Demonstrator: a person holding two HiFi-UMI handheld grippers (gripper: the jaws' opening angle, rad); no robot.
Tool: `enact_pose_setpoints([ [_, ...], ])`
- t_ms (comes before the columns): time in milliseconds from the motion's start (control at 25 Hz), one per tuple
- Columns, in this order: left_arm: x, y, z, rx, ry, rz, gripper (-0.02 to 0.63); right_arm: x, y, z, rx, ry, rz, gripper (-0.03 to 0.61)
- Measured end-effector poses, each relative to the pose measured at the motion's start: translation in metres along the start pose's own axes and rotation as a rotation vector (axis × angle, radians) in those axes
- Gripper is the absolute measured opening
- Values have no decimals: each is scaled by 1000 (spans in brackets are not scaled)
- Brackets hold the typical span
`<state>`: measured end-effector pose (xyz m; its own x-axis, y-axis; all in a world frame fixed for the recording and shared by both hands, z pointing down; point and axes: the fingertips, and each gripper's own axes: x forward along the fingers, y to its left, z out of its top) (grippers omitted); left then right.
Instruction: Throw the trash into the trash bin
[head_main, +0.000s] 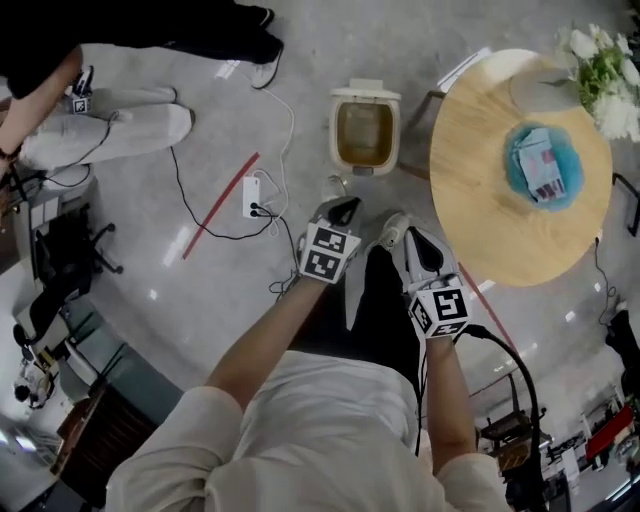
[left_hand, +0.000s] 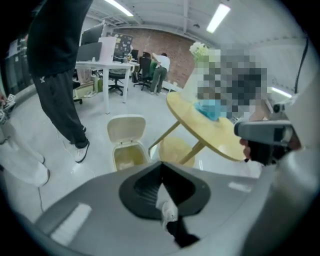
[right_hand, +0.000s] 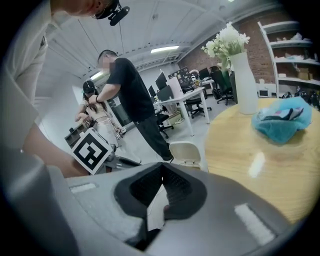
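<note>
1. Pinching a crumpled white scrap (left_hand: 168, 212), the left gripper (left_hand: 160, 167) is clamping it between its closed jaws, up off the floor.
2. The right gripper (right_hand: 161, 169) is pressing its jaws fully together.
3. The trash bin (head_main: 341, 135) is standing open-lidded on the floor ahead of both grippers, beside the round table (head_main: 490, 200).

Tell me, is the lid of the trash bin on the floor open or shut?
Open. The lid of the trash bin stands tilted back, and the head view looks into the bin.
</note>
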<state>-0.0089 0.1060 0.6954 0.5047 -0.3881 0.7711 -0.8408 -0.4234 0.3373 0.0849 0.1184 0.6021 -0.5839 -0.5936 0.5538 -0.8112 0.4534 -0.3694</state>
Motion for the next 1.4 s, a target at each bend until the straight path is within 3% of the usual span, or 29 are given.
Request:
enact_pose_setpoints([
  [480,-82,-11,43,66,-91,15,3,-51,29,56,-22,-57,-20,1],
  [840,-150,-46,77,123,-169,-33,3,-85,53,93,-59,-88,-1,0],
  [1200,-204,-61,104,157,-264,-36,3,-103,76,117,-86,-128,21,0],
  [1400,-219,-62,106,150,-272,-30,3,-110,81,123,-90,-130,24,0],
])
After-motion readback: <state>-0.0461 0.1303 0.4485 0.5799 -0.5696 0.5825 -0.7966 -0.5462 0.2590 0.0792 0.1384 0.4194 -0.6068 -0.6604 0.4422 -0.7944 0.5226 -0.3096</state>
